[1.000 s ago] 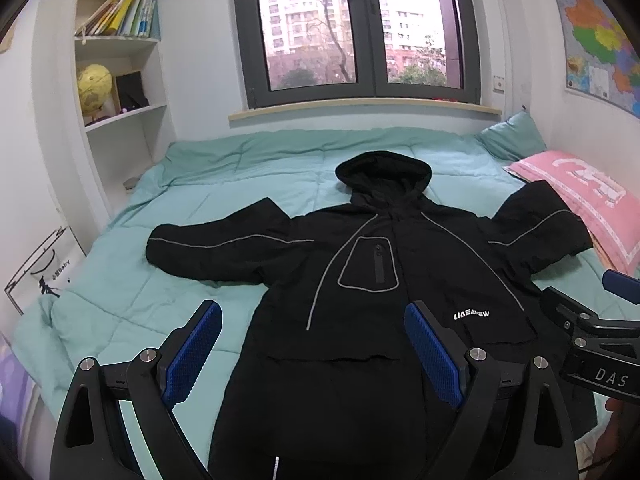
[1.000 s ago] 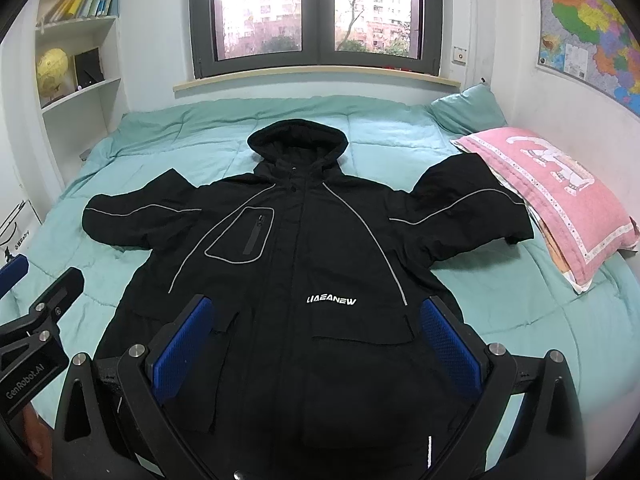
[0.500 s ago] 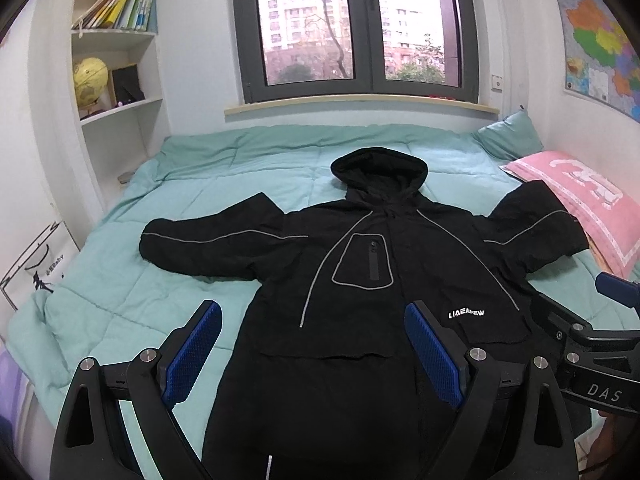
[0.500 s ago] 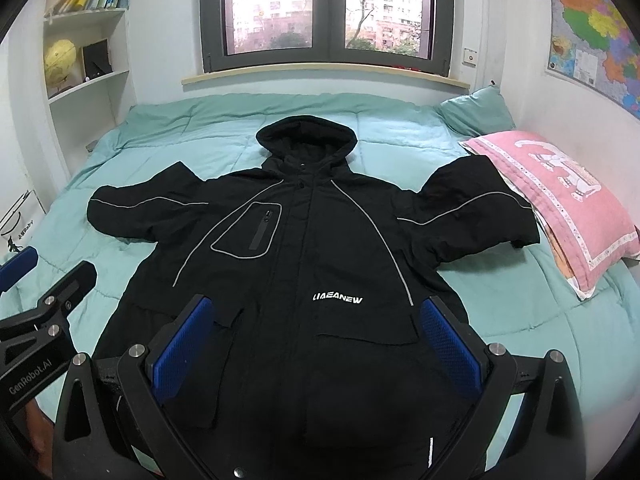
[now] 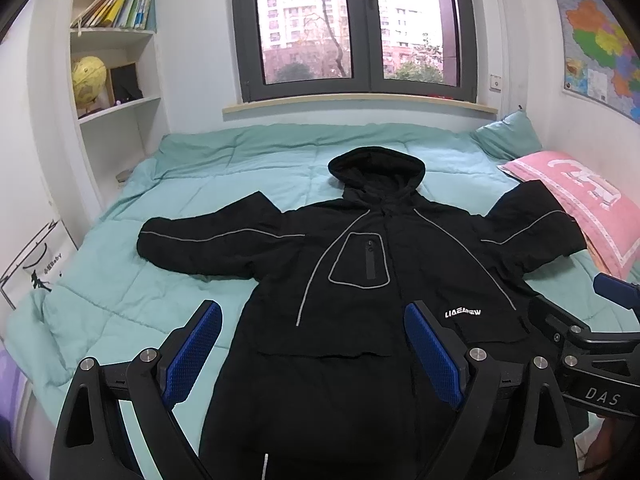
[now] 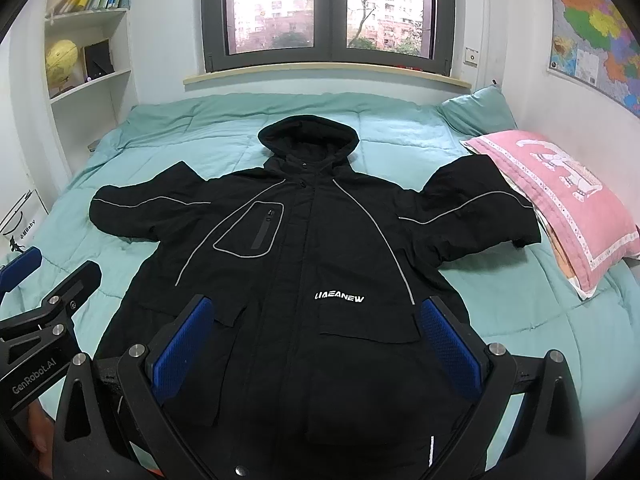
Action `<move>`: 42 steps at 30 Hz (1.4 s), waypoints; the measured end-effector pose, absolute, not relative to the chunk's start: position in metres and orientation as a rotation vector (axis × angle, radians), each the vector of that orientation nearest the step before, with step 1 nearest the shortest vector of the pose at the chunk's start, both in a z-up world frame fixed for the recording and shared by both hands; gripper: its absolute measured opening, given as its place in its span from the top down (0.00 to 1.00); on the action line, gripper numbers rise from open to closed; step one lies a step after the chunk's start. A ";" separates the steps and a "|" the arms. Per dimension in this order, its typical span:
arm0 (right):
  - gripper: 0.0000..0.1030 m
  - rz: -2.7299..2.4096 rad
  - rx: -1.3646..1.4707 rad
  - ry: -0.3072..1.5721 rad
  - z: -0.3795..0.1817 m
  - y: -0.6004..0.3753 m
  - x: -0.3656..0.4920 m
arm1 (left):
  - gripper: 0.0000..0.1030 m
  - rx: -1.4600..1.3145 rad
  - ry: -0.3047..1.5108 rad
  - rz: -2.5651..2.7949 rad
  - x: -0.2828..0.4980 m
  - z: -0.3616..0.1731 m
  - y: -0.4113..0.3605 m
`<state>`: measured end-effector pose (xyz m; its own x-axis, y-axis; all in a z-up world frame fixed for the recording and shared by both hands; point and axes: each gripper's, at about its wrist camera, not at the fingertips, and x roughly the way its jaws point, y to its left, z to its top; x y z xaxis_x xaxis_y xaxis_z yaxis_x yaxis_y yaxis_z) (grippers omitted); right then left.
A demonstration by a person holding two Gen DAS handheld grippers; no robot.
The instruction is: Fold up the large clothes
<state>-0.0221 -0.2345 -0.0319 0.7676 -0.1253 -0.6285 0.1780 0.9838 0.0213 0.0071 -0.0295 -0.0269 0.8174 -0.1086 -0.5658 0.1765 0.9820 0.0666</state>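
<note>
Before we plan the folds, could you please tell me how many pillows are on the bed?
2. A teal pillow lies in the far right corner by the window; a pink pillow lies along the right edge, beside the jacket sleeve. Others may be out of view.

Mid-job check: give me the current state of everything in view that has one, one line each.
Jacket: spread flat, front up, unfolded.
Hood: laid flat above the collar.
Sleeves: both stretched outward.
Chest pocket: zipped shut.
Left hand-held gripper: open, empty.
Right hand-held gripper: open, empty.
Window: closed.
Pink pillow: lying by the right sleeve.
</note>
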 end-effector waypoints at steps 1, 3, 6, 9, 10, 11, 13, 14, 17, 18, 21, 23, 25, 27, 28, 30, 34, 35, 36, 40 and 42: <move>0.00 -0.169 0.073 0.677 -0.032 -0.234 -0.021 | 0.09 0.114 0.592 -0.152 0.007 -0.026 -0.029; 0.00 -0.179 0.057 0.675 -0.032 -0.232 -0.022 | 0.09 0.108 0.592 -0.155 0.007 -0.026 -0.029; 0.00 -0.171 0.057 0.677 -0.033 -0.231 -0.022 | 0.09 0.105 0.592 -0.153 0.006 -0.027 -0.026; 0.00 -0.175 0.046 0.679 -0.034 -0.229 -0.021 | 0.09 0.105 0.591 -0.152 0.006 -0.028 -0.026; 0.00 -0.181 0.036 0.679 -0.034 -0.227 -0.021 | 0.09 0.103 0.593 -0.152 0.007 -0.028 -0.026; 0.00 -0.183 0.029 0.679 -0.034 -0.226 -0.021 | 0.09 0.104 0.590 -0.151 0.007 -0.028 -0.026; 0.00 -0.177 0.027 0.680 -0.035 -0.225 -0.021 | 0.09 0.101 0.592 -0.152 0.008 -0.029 -0.026; 0.00 -0.176 0.027 0.681 -0.036 -0.224 -0.021 | 0.09 0.101 0.587 -0.153 0.008 -0.028 -0.025; 0.00 -0.175 0.026 0.683 -0.037 -0.223 -0.020 | 0.09 0.096 0.589 -0.175 0.009 -0.029 -0.025; 0.00 -0.173 0.029 0.685 -0.038 -0.223 -0.020 | 0.10 0.097 0.589 -0.174 0.009 -0.029 -0.026; 0.00 -0.166 0.035 0.690 -0.038 -0.225 -0.020 | 0.09 0.098 0.588 -0.173 0.008 -0.030 -0.026; 0.00 -0.169 0.036 0.692 -0.039 -0.226 -0.019 | 0.09 0.092 0.593 -0.173 0.009 -0.031 -0.026; 0.00 -0.172 0.042 0.695 -0.040 -0.227 -0.019 | 0.09 0.088 0.598 -0.173 0.009 -0.032 -0.025; 0.00 -0.168 0.052 0.698 -0.041 -0.227 -0.019 | 0.09 0.086 0.604 -0.173 0.011 -0.033 -0.024; 0.00 -0.168 0.054 0.699 -0.041 -0.227 -0.019 | 0.09 0.086 0.605 -0.173 0.012 -0.033 -0.024; 0.00 -0.170 0.053 0.701 -0.042 -0.227 -0.019 | 0.09 0.085 0.609 -0.174 0.013 -0.034 -0.025; 0.00 -0.168 0.057 0.702 -0.041 -0.228 -0.019 | 0.09 0.085 0.616 -0.176 0.016 -0.034 -0.027; 0.00 -0.174 0.058 0.700 -0.041 -0.230 -0.019 | 0.09 0.085 0.616 -0.179 0.016 -0.035 -0.029; 0.00 -0.180 0.059 0.696 -0.040 -0.231 -0.020 | 0.09 0.086 0.616 -0.183 0.016 -0.034 -0.031; 0.00 -0.199 0.068 0.689 -0.038 -0.242 -0.022 | 0.09 0.101 0.607 -0.198 0.017 -0.033 -0.044; 0.00 -0.210 0.070 0.683 -0.037 -0.251 -0.023 | 0.09 0.106 0.602 -0.219 0.018 -0.032 -0.053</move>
<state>-0.0229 -0.2509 -0.0372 0.7554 -0.1701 -0.6328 0.2156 0.9765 -0.0050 0.0175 -0.0528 -0.0315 0.8020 -0.1736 -0.5715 0.2349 0.9714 0.0346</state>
